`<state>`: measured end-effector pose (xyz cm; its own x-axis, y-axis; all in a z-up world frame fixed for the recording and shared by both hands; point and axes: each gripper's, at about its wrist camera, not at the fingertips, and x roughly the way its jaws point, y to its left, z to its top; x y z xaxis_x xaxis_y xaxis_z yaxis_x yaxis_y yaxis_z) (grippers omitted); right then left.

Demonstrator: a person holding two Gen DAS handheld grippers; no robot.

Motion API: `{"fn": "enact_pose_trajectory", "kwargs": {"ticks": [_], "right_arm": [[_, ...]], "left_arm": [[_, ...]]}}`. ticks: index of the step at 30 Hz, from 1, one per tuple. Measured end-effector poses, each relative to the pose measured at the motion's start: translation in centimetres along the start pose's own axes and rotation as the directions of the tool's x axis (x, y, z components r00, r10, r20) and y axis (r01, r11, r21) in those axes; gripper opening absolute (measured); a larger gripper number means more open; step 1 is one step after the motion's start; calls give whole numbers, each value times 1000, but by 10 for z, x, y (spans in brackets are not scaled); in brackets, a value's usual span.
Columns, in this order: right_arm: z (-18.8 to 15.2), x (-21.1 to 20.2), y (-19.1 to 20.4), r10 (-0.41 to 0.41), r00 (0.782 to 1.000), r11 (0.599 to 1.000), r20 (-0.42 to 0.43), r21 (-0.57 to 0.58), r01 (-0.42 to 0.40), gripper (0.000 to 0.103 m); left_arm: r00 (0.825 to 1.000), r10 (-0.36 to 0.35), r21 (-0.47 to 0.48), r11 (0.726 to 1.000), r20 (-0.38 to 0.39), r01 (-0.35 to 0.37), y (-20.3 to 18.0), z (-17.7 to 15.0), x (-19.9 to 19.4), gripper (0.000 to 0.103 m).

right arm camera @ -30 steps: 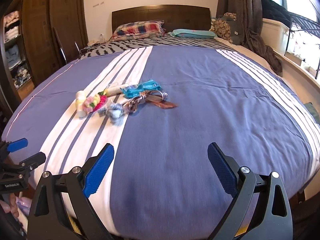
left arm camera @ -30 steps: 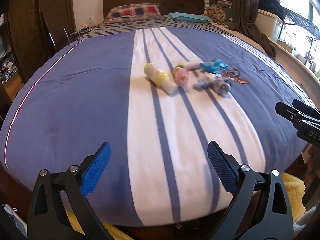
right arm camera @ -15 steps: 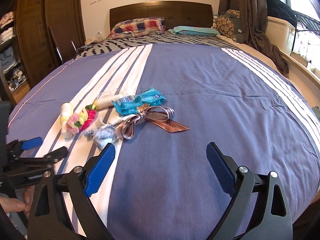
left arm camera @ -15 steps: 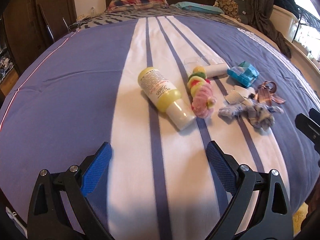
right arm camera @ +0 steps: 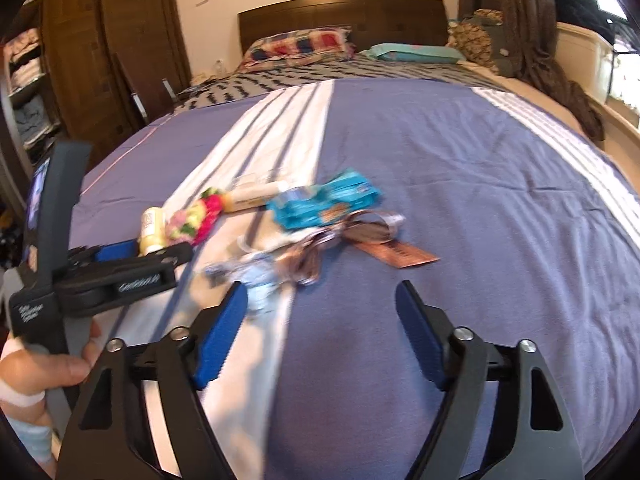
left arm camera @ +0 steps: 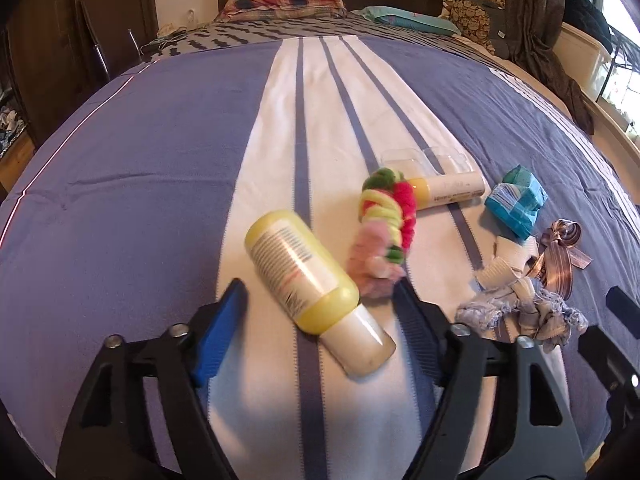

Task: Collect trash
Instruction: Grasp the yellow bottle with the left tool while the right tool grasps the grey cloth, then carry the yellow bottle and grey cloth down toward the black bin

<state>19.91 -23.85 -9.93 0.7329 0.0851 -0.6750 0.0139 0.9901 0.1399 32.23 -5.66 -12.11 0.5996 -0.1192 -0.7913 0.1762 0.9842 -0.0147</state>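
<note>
The left gripper (left arm camera: 320, 320) is hanging spread wide, its jaws flanking the yellow bottle (left arm camera: 308, 276) low in the centre of the left view, not yet touching. The right gripper (right arm camera: 320, 316) is also gaping, hovering just short of the frayed blue rag (right arm camera: 256, 280) at centre. The bottle is a smooth, glossy plastic cylinder lying slantwise on the soft bed (left arm camera: 120, 184); closing across it askew risks it squirting out or rolling into the fuzzy scrunchies (left arm camera: 384, 228) just beside it. The crinkly teal wrapper (right arm camera: 324, 204) and satin ribbon (right arm camera: 360, 232) are lying tangled, so a pinch may be dragging neighbours along
</note>
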Motion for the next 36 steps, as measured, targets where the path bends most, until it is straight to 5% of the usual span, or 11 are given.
{"fn": "enact_pose_trajectory", "kwargs": {"ticks": [4,13,14,26,36], "right_arm": [[-5,4,17,50,999,998,-17,-25,-50,58],[2,30,36,57,997,996,-54,-63,-60,36],[3,34,37,51,997,996,-58,-65,-55,28],[-5,7,48,78,997,993,-25,-90,-80,24],[-29,-58,39,55,998,996,13,-67,-54,24]], "left_arm": [[1000,-28,-8,1000,1,28,13,2,-1,47],[997,-78,13,997,8,78,27,0,-2,32],[996,-83,15,996,8,83,29,0,-3,31],[996,-81,41,996,24,80,30,-24,-29,30],[990,-105,75,992,99,98,18,-75,-111,30]]}}
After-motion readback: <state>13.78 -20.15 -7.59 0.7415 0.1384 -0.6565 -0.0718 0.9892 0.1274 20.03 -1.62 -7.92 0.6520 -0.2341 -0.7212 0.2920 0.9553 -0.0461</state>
